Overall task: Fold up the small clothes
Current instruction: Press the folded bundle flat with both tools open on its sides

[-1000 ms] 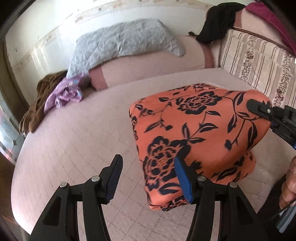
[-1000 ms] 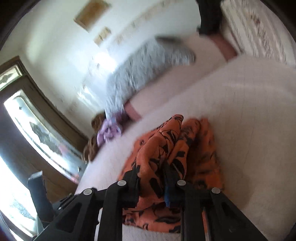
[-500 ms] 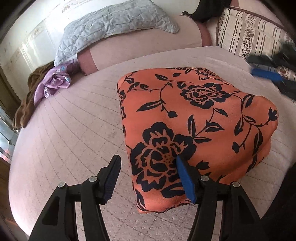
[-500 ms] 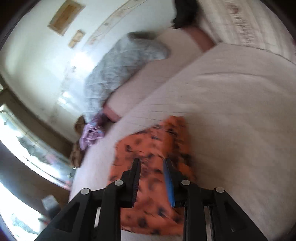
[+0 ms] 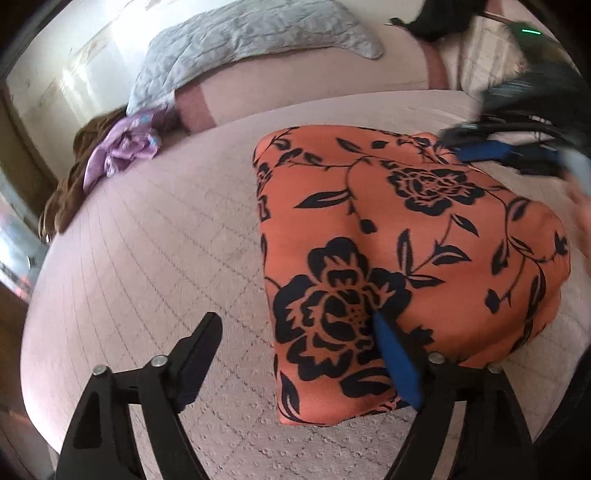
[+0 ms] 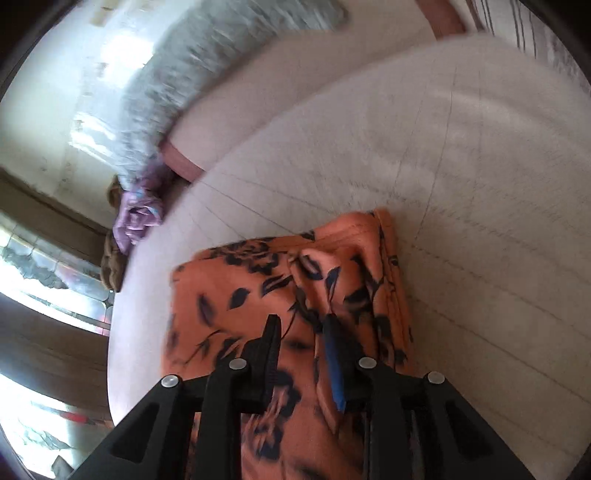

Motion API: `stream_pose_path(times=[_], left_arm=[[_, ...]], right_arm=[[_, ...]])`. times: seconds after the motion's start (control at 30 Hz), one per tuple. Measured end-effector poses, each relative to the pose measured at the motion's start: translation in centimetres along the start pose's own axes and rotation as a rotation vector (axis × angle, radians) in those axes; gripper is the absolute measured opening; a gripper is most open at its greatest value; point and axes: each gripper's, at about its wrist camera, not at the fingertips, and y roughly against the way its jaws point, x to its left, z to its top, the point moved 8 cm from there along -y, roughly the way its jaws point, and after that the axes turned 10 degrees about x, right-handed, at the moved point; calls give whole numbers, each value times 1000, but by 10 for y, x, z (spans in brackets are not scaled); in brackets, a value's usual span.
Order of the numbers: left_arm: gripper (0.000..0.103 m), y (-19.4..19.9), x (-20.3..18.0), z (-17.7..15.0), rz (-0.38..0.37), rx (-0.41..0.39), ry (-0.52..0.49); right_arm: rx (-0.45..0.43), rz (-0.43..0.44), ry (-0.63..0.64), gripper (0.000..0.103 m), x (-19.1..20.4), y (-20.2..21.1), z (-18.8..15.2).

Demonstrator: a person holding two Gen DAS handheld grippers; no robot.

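An orange cloth with black flowers (image 5: 406, 240) lies folded on the pink quilted bed (image 5: 147, 258). My left gripper (image 5: 295, 328) stands at its near left corner. Its jaws are opening wide; the cloth's left edge lies between them and the pads do not press on it. My right gripper (image 5: 506, 155) is blurred over the cloth's far right corner. In the right wrist view the right gripper (image 6: 301, 325) hovers over the orange cloth (image 6: 229, 295), its jaws a narrow gap apart with nothing pinched.
A grey quilted pillow (image 5: 240, 40) lies on a pink bolster at the back. A purple garment (image 5: 125, 151) and a brown one (image 5: 74, 184) sit at the bed's left edge. A striped cushion (image 5: 480, 62) and a black garment (image 5: 436, 18) are at the back right.
The orange cloth went from held up to lying flat on the bed. My left jaws widened and released it. My right gripper let go and swung to the far corner.
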Motion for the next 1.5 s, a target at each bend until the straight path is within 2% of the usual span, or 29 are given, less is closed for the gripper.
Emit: stream_pose_path(times=[0.17,0.23,0.3,0.4,0.53,0.63,0.73,0.93,1.0,1.17,1.23,1.3,1.4,1.5], left_arm=[[89,4,-1,-3,51,-17,0],[89,6,-4,-6,66,-25,-5],[89,7,-5,-7,64,-27,0],[89,9,-6,-10,59,-25,0],[89,7,0,-10,44,-14,0],[89,8,0,-11,49,-24,2],[89,6,1,-11,58,-32,6],[90,16,-2,-12,49,-41,27],[90,20,-2,-14,43,-39,30],[90,38,-1,-13,72,-71,7],[90,42,1,-14,71,-76,12],[91,41,3,-16,68,-81,18],[95,23,2,-22,69,-33,-5],[95,28,7,-22,58,-22,18]], right_arm=[[-18,44,84,28,22,41,-52],[-5,-15,95,28,14,43,-75],[56,-78,105,28,-4,30,-102],[34,-101,158,26,-8,34,-112],[10,-81,95,26,-28,41,-134],[9,-118,95,26,-30,47,-149],[9,-158,125,27,-28,43,-148],[22,-103,75,28,-33,47,-141],[1,-91,82,28,-29,55,-138],[-121,-25,147,28,-6,86,-131],[-135,-4,173,28,3,88,-132],[-109,1,201,28,10,81,-135],[48,-97,214,29,2,39,-148],[32,-95,216,33,6,39,-146]])
